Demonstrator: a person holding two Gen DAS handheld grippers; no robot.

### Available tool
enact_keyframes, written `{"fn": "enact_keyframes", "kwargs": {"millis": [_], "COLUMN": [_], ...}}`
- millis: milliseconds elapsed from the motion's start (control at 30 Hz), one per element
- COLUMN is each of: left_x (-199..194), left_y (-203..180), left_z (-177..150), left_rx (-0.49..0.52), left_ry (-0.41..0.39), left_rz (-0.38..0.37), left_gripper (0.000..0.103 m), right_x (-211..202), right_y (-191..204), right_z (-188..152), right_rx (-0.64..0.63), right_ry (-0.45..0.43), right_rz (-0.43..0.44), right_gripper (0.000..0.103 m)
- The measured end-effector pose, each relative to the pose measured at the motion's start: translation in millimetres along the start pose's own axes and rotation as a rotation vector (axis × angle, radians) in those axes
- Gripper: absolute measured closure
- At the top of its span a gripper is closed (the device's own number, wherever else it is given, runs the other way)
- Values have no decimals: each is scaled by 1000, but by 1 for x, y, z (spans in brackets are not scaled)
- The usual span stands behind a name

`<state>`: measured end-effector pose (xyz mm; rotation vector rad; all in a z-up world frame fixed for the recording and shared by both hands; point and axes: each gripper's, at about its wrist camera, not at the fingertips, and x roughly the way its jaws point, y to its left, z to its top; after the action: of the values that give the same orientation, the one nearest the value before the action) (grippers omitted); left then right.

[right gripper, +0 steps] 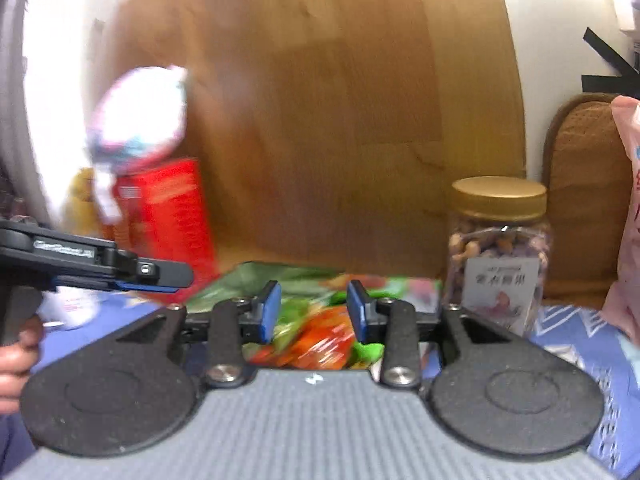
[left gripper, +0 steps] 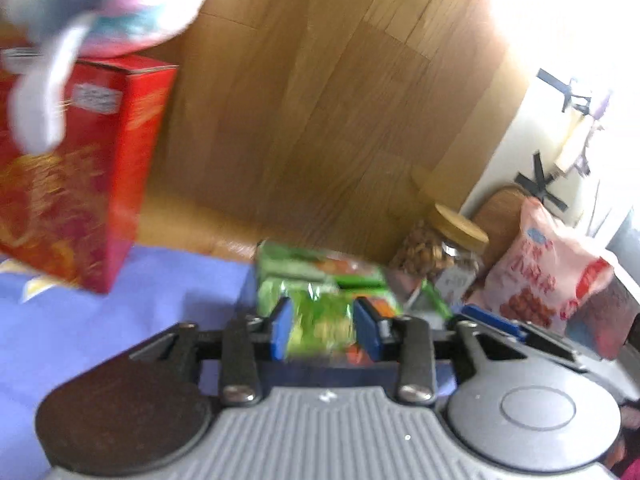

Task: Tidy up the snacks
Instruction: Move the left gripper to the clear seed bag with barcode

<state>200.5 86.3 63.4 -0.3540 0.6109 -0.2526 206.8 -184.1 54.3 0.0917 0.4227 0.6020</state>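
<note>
Snacks on a blue-purple patterned cloth (right gripper: 576, 332)

On it — 1 red box (left gripper: 76, 176), green snack packets (left gripper: 320, 280), 1 gold-lidded nut jar (right gripper: 498, 248) and 1 pink bag (left gripper: 548, 276) — ranged along a wooden panel (left gripper: 320, 100).

Nut jar (right gripper: 498, 252), right of the right gripper's fingers: white label with dark characters, too blurred to read. Pink bag (left gripper: 548, 276), far right of the left gripper: red print, unreadable. Red box (left gripper: 76, 168), left: white sticker, text smeared.
</note>
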Motion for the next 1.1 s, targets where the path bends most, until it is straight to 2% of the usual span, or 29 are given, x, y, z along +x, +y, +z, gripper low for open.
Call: {"fn": "enact_keyframes", "kwargs": {"millis": [67,133,200,267,367,400,467,600,800,900,1100], "left_x": [-12,-14,-13,-13,-21,-22,-24,-32,-54,-63,-81], "left_y": [8,22,35,44,44,41,31,10,-33,-47,-56], "left_z": [-21,-43,-63,-79,-91,-94,-100,-119,-158,-178,-207], "left_rx": [6,-32,-90,-138,-173,-182,-162,-148,-106,-111,-131], "left_ry": [50,142,223,263,238,236,232,240,222,239,242], "left_rz": [22,15,10,11,-28,-32,-14,-70,-96,-133,-188], "left_gripper": [54,52,52,52,56,57,63,64,64,76,83], "right_x": [-13,-7,10,24,41,44,38,13,-50,-83,-126], "right_y": [5,7,9,8,10,11,14,13,7,11,18], "right_z": [-13,-28,-44,-54,-64,-66,-68,-76,-103,-118,-142], "right_rx": [11,56,104,158,242,269,314,330,334,332,376], "right_ry": [66,192,298,367,438,439,456,449,399,359,289], "right_rz": [104,187,190,197,212,222,212,211,192,173,134], "right_gripper": [63,63,62,63,66,74,76,81,82,81,80]}}
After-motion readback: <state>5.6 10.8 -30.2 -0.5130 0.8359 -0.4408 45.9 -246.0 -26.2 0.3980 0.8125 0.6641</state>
